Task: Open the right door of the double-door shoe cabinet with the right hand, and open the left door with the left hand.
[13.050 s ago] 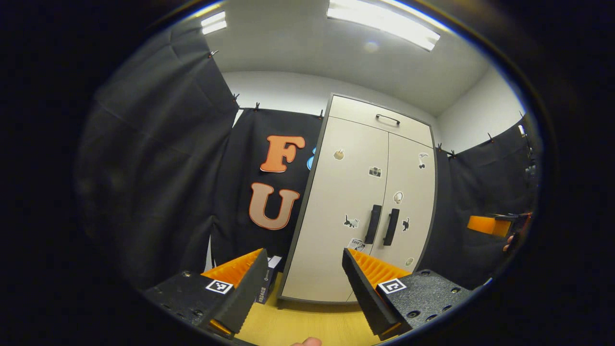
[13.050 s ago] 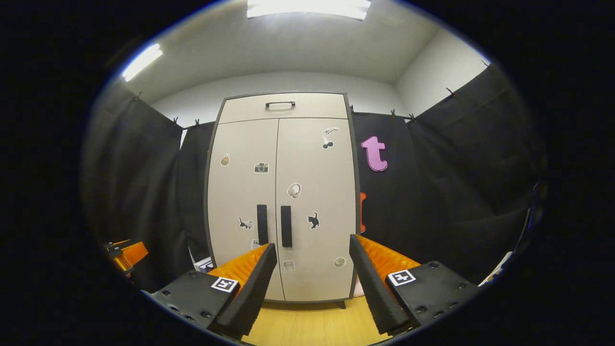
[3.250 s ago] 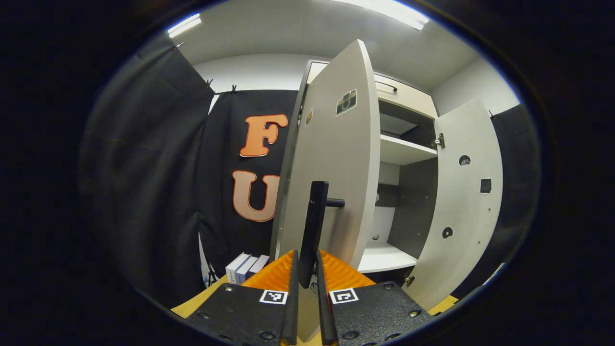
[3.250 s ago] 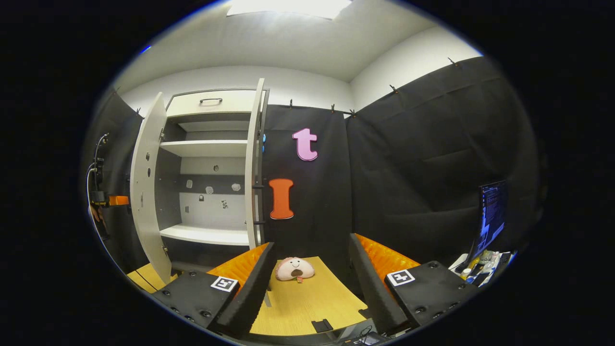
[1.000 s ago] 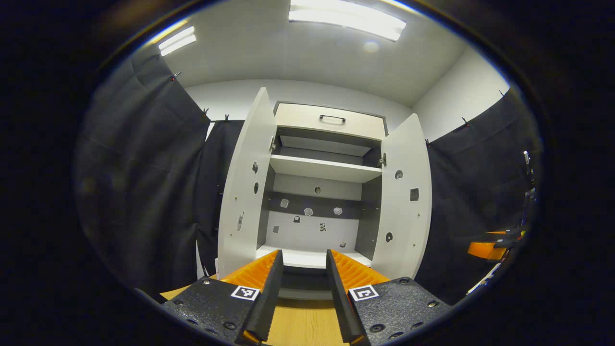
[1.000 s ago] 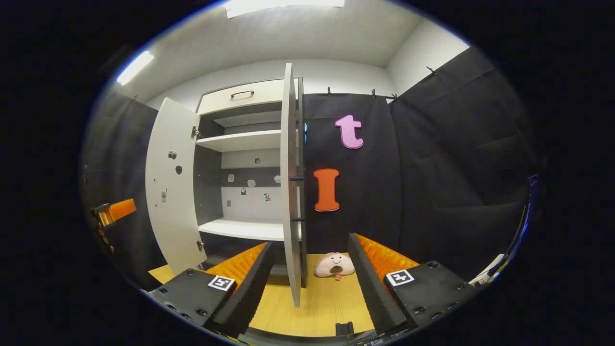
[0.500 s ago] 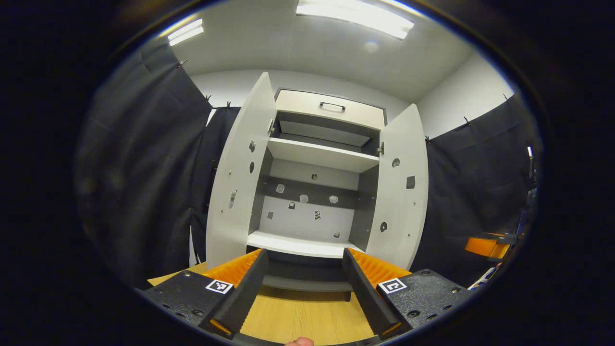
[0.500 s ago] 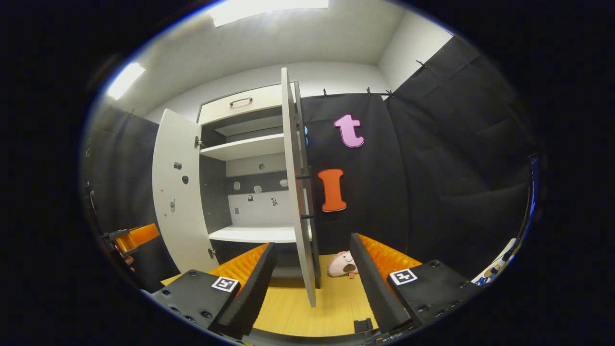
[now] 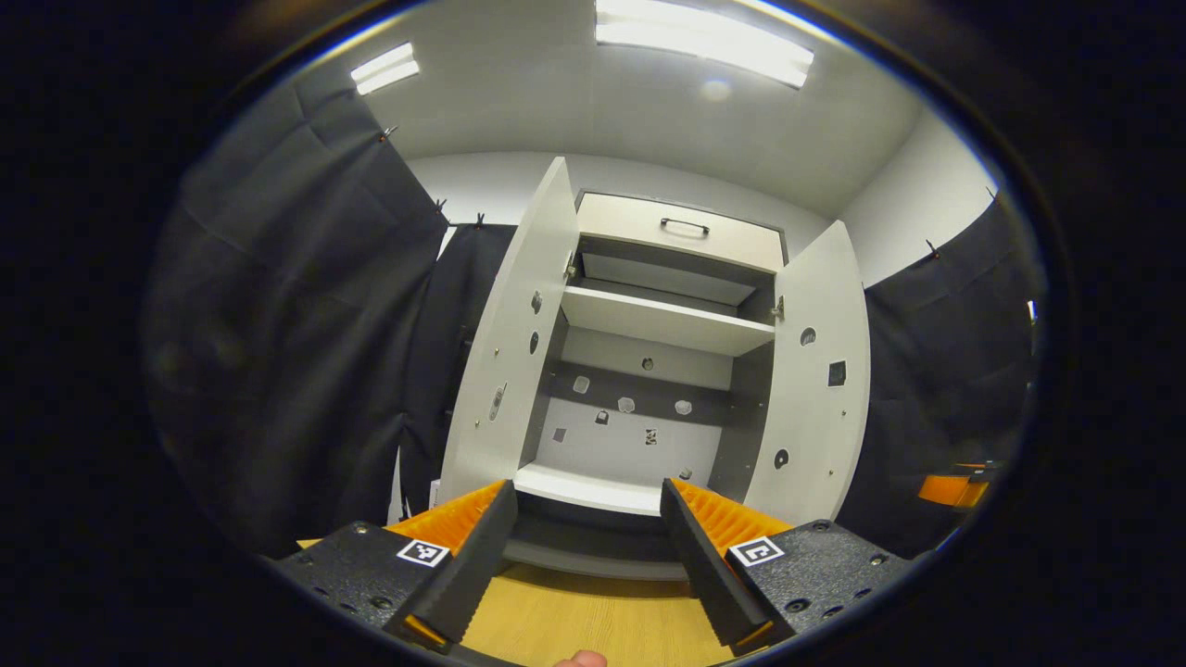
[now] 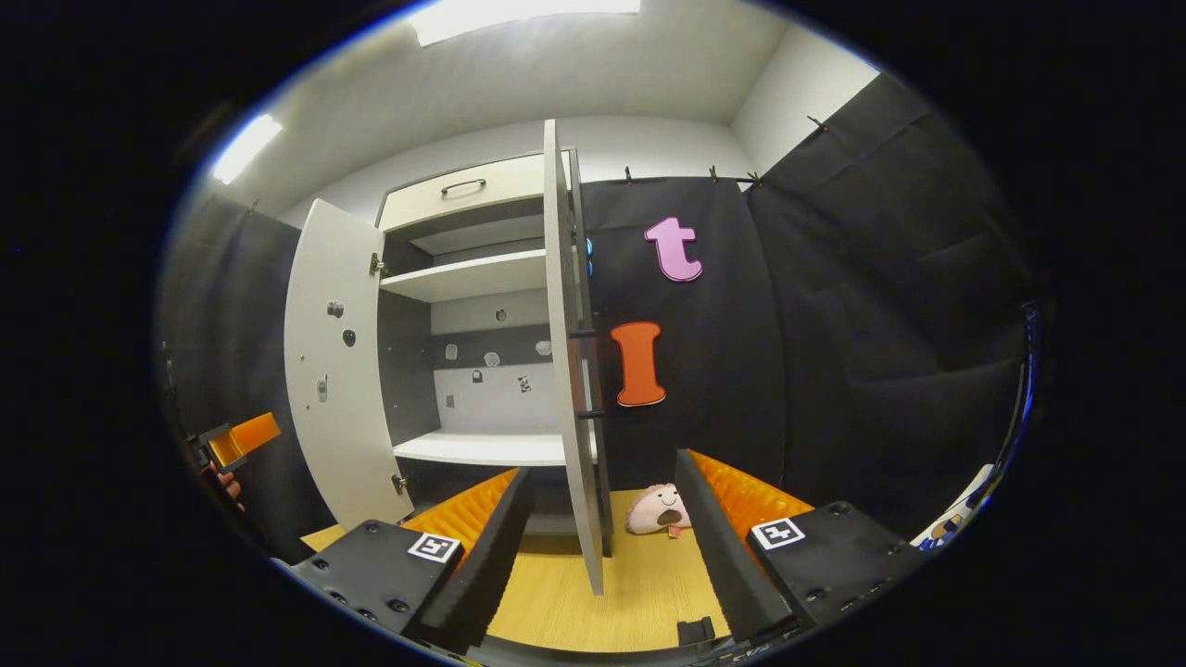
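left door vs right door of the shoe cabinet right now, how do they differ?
Marks: in the left gripper view the left door carries two round marks and a slim oblong one on its inner face; the right door carries two round marks and a square one.
Pose: in the right gripper view the right door is nearly edge-on, the left door shows its broad inner face.
Shared: both swung open, pale, same height; neither gripper touches them.

Both doors swung wide; cabinet point(image 9: 649, 435) opening unobstructed between left door point(image 9: 519, 343) and right door point(image 9: 815, 371). Right door's edge point(image 10: 565, 371) stands between right gripper's point(image 10: 602, 519) fingers.
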The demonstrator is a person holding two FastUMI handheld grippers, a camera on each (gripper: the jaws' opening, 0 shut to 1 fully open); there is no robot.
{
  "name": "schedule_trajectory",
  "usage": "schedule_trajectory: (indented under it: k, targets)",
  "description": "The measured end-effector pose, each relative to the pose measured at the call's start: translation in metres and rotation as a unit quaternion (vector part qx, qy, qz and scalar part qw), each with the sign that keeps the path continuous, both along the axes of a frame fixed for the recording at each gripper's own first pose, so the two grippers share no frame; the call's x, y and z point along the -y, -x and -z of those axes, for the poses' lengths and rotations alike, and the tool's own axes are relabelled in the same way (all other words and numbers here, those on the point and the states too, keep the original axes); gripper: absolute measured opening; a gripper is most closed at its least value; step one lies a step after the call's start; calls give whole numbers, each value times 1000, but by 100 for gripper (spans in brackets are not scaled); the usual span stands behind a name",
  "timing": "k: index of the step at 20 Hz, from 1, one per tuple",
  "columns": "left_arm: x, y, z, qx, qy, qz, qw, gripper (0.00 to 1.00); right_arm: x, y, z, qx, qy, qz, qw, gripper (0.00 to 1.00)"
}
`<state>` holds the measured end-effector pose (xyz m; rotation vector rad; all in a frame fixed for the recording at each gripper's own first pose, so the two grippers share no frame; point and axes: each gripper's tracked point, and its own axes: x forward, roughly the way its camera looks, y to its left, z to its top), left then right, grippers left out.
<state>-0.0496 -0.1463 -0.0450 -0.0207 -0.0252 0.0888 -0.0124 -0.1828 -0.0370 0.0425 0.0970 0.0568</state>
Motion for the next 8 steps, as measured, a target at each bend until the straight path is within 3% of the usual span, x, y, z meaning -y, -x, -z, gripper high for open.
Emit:
schedule_trajectory:
  k: [5, 7, 8]
  targets:
    - [-6, -4, 4, -3, -4, -8, 1000, 97, -10, -4, 12, -13, 6, -12, 1000, 98]
    - [-8, -5, 2, -1, -8, -11, 1000, 94, -9, -6, 15, -16, 12, -12, 1000, 99]
    - [-7, -6, 1, -2, -10, -11, 1000, 97, -12, -5, 15, -18, 11, -14, 1000, 89]
